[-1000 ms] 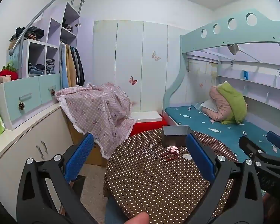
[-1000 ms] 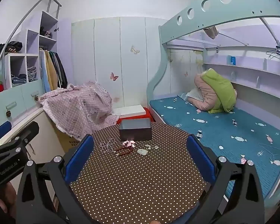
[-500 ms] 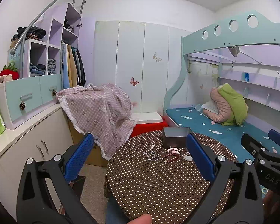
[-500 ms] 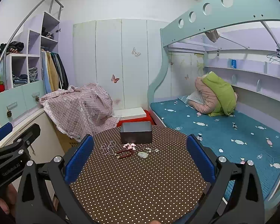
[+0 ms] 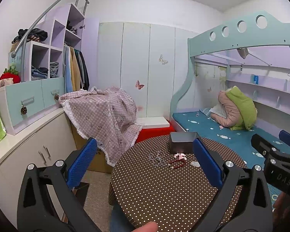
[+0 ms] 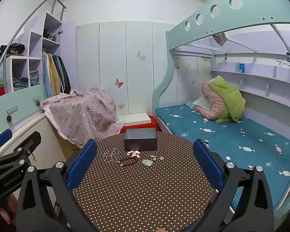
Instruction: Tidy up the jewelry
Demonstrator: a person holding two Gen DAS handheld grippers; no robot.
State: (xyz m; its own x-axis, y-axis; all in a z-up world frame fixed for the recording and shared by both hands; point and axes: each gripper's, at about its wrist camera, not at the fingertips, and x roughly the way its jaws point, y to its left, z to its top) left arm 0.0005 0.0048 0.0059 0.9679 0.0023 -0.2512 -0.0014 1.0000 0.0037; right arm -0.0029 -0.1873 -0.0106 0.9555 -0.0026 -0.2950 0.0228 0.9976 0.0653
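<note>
Ahead of the right claw (image 6: 145, 160), on the counter (image 6: 145, 193): one grey box (image 6: 140, 141), one white bead necklace (image 6: 110, 155), one dark red bead bracelet (image 6: 128, 161), one pink bead cluster (image 6: 133, 153), one pale pendant (image 6: 147, 162).

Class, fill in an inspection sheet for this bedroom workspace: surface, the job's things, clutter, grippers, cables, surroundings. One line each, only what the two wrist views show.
Surface: round table under a brown polka-dot cloth.
Job's things: open grey box at the far edge; in front of it, loose on the cloth, a white bead necklace, a pink bead cluster, a dark red bead bracelet and a pale pendant.
Clutter: nothing seen on the table.
Grippers: left hand-held gripper and right hand-held gripper both open, empty, short of the jewelry.
Cables: nothing seen.
Surroundings: bunk bed to the right, checked blanket over a box, white cabinets to the left.
</note>
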